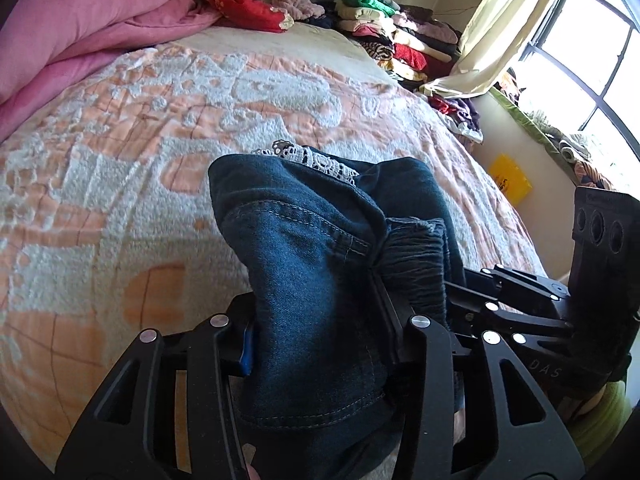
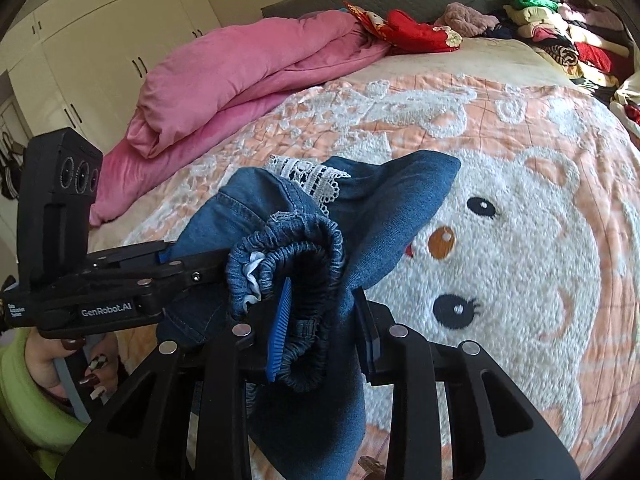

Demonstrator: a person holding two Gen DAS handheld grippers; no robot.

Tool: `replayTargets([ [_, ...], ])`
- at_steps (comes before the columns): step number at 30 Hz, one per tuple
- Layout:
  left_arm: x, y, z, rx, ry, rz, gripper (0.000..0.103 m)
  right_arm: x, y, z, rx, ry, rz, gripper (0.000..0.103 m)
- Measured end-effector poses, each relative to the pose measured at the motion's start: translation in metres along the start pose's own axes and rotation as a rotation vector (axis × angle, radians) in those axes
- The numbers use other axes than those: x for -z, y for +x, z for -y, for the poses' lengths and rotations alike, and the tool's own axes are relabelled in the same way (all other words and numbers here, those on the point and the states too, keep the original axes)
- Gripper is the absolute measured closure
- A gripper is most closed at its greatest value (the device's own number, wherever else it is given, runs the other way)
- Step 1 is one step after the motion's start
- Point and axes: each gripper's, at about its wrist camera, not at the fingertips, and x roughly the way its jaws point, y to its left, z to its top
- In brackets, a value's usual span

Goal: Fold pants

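The pants (image 1: 320, 248) are dark blue denim with a white lace trim (image 1: 316, 160) and an elastic waistband (image 2: 292, 256). They are bunched up and held above the bed. My left gripper (image 1: 320, 344) is shut on the denim, which fills the gap between its fingers. My right gripper (image 2: 324, 320) is shut on the gathered waistband, with its blue pads (image 2: 280, 332) on each side of the fabric. The two grippers are close together; the right one shows in the left wrist view (image 1: 520, 308), and the left one shows in the right wrist view (image 2: 168, 276).
The bed has a peach and white bear-pattern blanket (image 2: 500, 220). A folded pink duvet (image 2: 240, 76) lies at the back left. Stacks of folded clothes (image 1: 400, 36) sit at the back right by a curtain and window (image 1: 580, 52). White wardrobes (image 2: 100, 20) stand to the left.
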Motion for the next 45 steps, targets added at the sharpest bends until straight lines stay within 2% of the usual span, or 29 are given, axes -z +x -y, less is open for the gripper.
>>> replayTargets([
  [9, -0.016, 0.012, -0.005, -0.003, -0.010, 0.012, 0.067, -0.016, 0.014, 0.011, 0.015, 0.014, 0.001, 0.074],
  [27, -0.014, 0.031, -0.019, -0.020, -0.032, -0.008, 0.067, -0.015, 0.029, 0.024, 0.069, 0.049, -0.026, 0.074],
  [38, -0.008, 0.044, -0.024, -0.046, -0.030, -0.029, 0.058, -0.002, 0.036, 0.048, 0.161, 0.138, -0.069, 0.045],
  [40, -0.007, 0.048, -0.026, -0.052, -0.030, -0.035, 0.056, 0.002, 0.041, 0.053, 0.174, 0.161, -0.092, 0.042],
  [45, -0.003, 0.055, -0.028, -0.063, -0.031, -0.048, 0.054, 0.003, 0.046, 0.050, 0.208, 0.145, -0.109, 0.041],
])
